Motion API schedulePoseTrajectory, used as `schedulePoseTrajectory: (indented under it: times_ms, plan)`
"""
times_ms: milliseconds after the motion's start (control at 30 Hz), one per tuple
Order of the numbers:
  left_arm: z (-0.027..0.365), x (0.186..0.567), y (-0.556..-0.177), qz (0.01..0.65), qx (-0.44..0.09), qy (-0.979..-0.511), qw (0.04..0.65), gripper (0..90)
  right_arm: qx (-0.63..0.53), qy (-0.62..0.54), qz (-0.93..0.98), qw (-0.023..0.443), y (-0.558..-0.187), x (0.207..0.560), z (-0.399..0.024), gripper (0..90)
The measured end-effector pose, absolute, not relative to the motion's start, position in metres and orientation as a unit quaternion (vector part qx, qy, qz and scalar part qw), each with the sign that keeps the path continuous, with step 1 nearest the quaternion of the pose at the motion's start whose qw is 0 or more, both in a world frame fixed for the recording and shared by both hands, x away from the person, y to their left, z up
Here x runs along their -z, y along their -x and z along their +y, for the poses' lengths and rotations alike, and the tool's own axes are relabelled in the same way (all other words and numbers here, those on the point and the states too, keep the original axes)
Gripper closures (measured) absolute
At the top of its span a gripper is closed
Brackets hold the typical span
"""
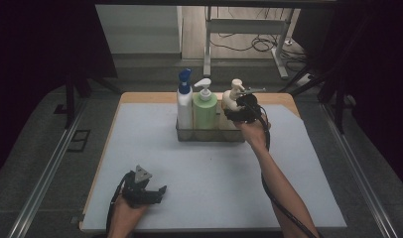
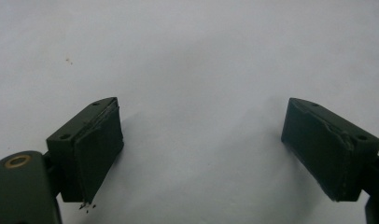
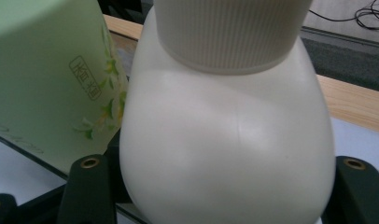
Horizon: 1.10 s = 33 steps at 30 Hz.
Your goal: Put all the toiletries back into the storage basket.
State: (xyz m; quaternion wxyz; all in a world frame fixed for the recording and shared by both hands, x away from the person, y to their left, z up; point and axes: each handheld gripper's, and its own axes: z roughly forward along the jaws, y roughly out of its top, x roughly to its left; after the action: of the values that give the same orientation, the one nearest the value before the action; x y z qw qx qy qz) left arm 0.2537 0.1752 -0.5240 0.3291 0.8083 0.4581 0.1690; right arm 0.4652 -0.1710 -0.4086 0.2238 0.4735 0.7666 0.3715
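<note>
The table [image 1: 140, 148] carries a clear tray [image 1: 209, 135] holding a blue-capped white bottle [image 1: 184, 101], a green pump bottle [image 1: 205, 110] and a cream pump bottle [image 3: 225, 140]. The right gripper [image 1: 244, 113] pinches the cream bottle's belly between its jaws; the left gripper [image 2: 201, 149] rests near the table's front edge, jaws spread, nothing between them.

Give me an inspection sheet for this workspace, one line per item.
Surface: pale mat on a wooden table.
Job's things: cream bottle at the right end of a clear tray.
Clutter: blue-capped bottle and green bottle share the tray.
Grippers: right gripper jaws flank the cream bottle, grip looks closed; left gripper open, nothing between its jaws, low over the mat.
Cables: black gripper cable along the right forearm; loose wires on the floor.
Surroundings: dim room, white desk frame behind.
</note>
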Motion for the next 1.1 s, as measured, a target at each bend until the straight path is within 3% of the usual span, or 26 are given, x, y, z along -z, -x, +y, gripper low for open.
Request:
schedulePoseTrajectory:
  times_ms: [300, 633, 800, 1100]
  plan:
    - [0.175, 0.524, -0.254, 0.458, -0.17, -0.808, 0.33, 12.3, -0.376, -0.471, 0.768, 0.215, -0.464, 0.407, -0.175, 27.8]
    - [0.175, 0.524, -0.254, 0.458, -0.169, -0.808, 0.329, 12.3, -0.379, -0.458, 0.777, 0.208, -0.451, 0.408, -0.188, 27.2]
    - [0.175, 0.524, -0.254, 0.458, -0.169, -0.808, 0.329, 12.3, -0.378, -0.451, 0.785, 0.191, -0.442, 0.409, -0.196, 30.4]
    - [0.175, 0.524, -0.254, 0.458, -0.169, -0.808, 0.329, 12.2, -0.378, -0.439, 0.796, 0.175, -0.426, 0.412, -0.208, 43.7]
